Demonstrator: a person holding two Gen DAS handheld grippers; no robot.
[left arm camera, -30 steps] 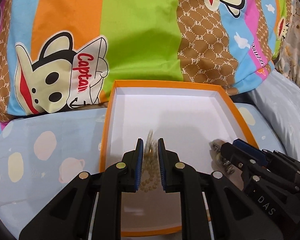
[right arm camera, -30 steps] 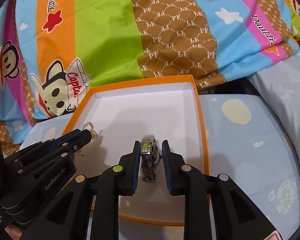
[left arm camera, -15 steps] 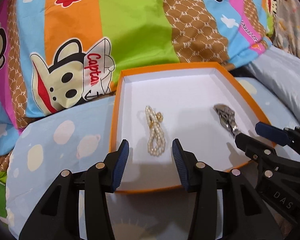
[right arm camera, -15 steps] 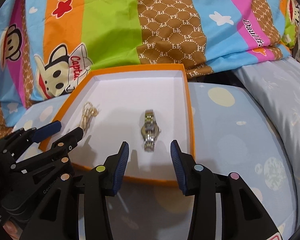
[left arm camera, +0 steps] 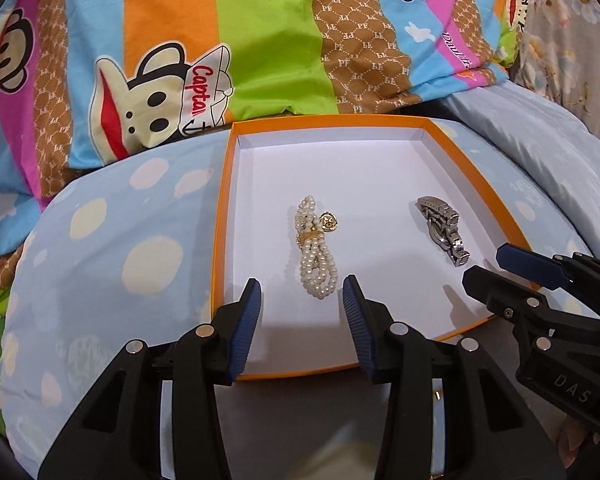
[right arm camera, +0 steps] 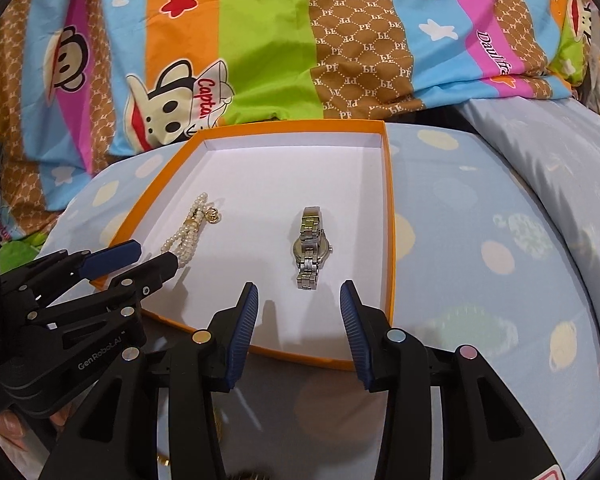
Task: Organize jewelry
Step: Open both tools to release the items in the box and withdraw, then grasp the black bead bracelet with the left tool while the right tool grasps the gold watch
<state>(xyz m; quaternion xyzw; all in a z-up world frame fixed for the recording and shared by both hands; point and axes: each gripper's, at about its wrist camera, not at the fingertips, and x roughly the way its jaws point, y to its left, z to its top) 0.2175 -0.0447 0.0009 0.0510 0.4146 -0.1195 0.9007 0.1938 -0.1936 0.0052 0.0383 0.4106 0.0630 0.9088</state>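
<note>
The quilt (left arm camera: 259, 40) at the far side reads "Captain" on a cartoon hat, repeated "PF" on its brown stripe and "Daulfrank" on pink. The right gripper (left arm camera: 512, 270) bears "DAS"; the left gripper (right arm camera: 139, 258) bears "GenRobot.AI".

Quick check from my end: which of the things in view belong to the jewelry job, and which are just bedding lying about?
Part of the job:
- pearl bracelet, lying in the box
- silver watch, lying in the box
- orange box
- left gripper, jaws open
- right gripper, jaws open

Just lying about:
- cartoon monkey quilt
- light blue spotted sheet
</note>
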